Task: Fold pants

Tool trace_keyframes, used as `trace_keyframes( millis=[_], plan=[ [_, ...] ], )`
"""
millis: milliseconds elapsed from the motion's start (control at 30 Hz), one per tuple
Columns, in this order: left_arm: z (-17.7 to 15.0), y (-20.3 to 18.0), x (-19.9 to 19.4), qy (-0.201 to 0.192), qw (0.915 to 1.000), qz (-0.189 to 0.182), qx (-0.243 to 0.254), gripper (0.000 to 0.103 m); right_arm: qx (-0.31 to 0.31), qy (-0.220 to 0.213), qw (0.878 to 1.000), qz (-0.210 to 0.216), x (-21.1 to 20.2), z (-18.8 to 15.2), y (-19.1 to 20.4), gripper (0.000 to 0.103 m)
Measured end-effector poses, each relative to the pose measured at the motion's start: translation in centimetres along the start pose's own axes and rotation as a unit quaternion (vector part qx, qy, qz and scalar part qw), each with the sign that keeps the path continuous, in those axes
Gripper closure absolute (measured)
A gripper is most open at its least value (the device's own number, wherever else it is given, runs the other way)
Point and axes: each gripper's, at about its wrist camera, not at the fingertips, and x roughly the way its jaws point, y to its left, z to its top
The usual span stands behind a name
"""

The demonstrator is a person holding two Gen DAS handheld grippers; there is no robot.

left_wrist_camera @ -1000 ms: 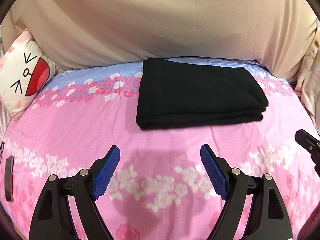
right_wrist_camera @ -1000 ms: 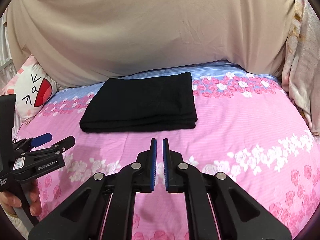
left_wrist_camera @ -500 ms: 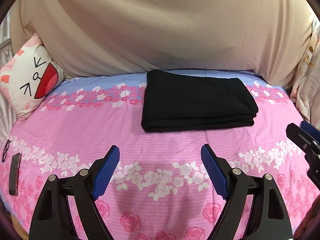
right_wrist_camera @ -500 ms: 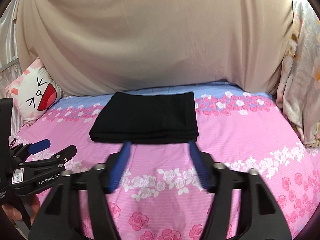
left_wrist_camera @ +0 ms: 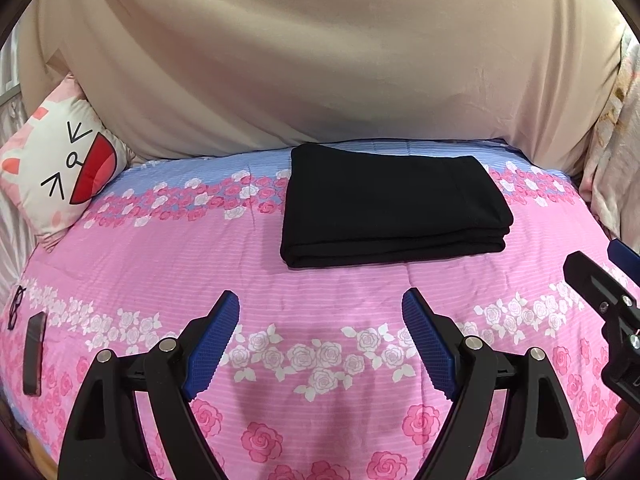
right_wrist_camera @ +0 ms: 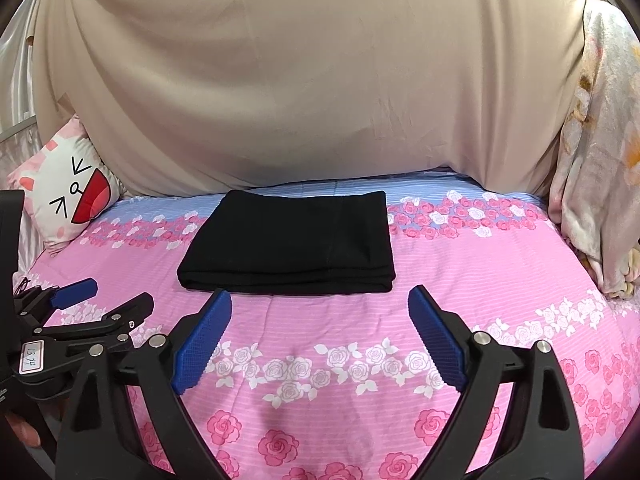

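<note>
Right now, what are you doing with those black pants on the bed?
A person is folding them with a clamp tool in each hand. The black pants already lie in a neat folded stack on the pink flowered bedspread. Neither tool touches them. The left tool is open with nothing in it, and the right tool has just been opening its jaws, also with nothing between them.

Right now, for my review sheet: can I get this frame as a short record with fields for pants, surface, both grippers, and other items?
pants: black pants, folded into a flat rectangle, lying free
surface: pink floral bedspread
left gripper: open, nothing between its pads, short of the pants
right gripper: open, jaws have just been opening, nothing between them, tips near the pants' front edge
other items: cartoon cushion at far left; glasses and a dark flat object at the bed's left edge; beige cloth behind
fold status: looks done
</note>
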Motion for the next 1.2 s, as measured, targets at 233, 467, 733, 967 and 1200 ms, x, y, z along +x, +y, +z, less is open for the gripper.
trace_keyframes(
  millis=[233,467,733,967,1200],
  plan=[
    [0.12,-0.15,-0.44,-0.015,0.9998,0.012,0.001,0.015,0.002,0.003,1.000,0.001,0.26,-0.21,0.08,0.015],
    [0.07,-0.07,-0.31,-0.011,0.9999,0.007,-0.001,0.015,0.004,0.003,1.000,-0.001,0.32,-0.30,0.10,0.015],
    [-0.01,-0.01,-0.48,-0.013,0.9999,-0.002,-0.004,0.015,0.006,0.002,1.000,-0.004,0.21,-0.27,-0.04,0.015],
    [-0.03,-0.12,-0.58,-0.010,0.9999,-0.004,-0.007,0.015,0.006,0.003,1.000,-0.003,0.19,-0.21,-0.16,0.014],
    [-0.15,-0.33,-0.64,-0.012,0.9999,0.002,-0.005,0.015,0.006,0.003,1.000,-0.004,0.13,-0.21,-0.11,0.014]
  ],
)
